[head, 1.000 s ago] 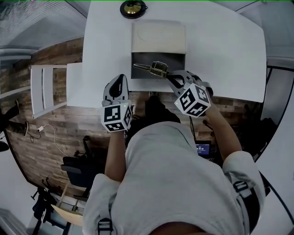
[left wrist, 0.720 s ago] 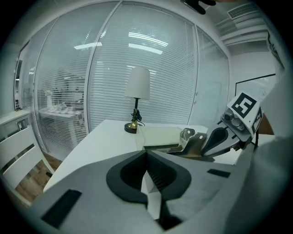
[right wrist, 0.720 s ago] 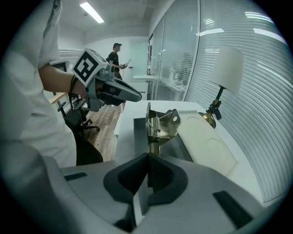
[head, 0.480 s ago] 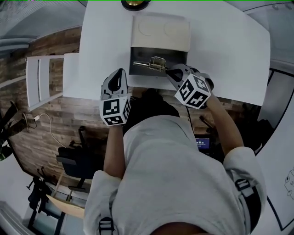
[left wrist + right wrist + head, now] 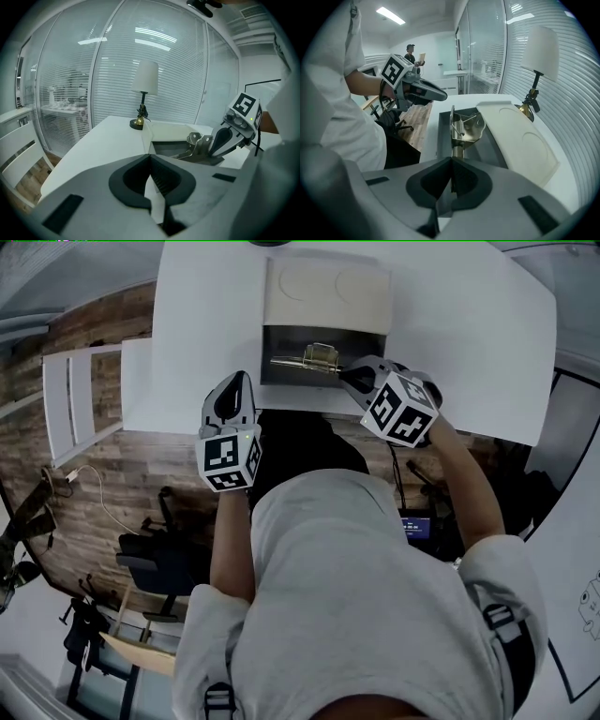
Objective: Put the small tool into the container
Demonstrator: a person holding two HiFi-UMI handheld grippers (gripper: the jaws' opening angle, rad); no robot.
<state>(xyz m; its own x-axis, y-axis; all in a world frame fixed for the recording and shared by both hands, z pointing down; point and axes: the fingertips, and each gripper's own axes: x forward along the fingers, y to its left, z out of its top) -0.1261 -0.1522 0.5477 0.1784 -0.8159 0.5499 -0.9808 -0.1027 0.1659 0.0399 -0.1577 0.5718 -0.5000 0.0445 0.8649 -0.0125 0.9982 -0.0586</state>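
Observation:
The small tool (image 5: 314, 358) is a shiny metal piece with a long thin arm. My right gripper (image 5: 349, 379) is shut on it and holds it over the open dark grey container (image 5: 281, 343). In the right gripper view the tool (image 5: 464, 131) sticks out from my right gripper (image 5: 451, 161) above the container's floor (image 5: 490, 147). My left gripper (image 5: 234, 390) hovers at the table's near edge, left of the container, shut and empty. The left gripper view shows my left gripper (image 5: 150, 157) with jaws together, and the tool (image 5: 197, 145) ahead to the right.
A cream lid (image 5: 326, 292) lies slid back over the container's far part. The white table (image 5: 469, 334) carries a lamp (image 5: 144, 89) beyond the container. A white ladder-like frame (image 5: 80, 399) stands left of the table. A person (image 5: 411, 51) stands far off in the room.
The right gripper has carried the tool slightly further over the container opening. The left gripper stays beside the container at the table edge. The head view has shifted a little.

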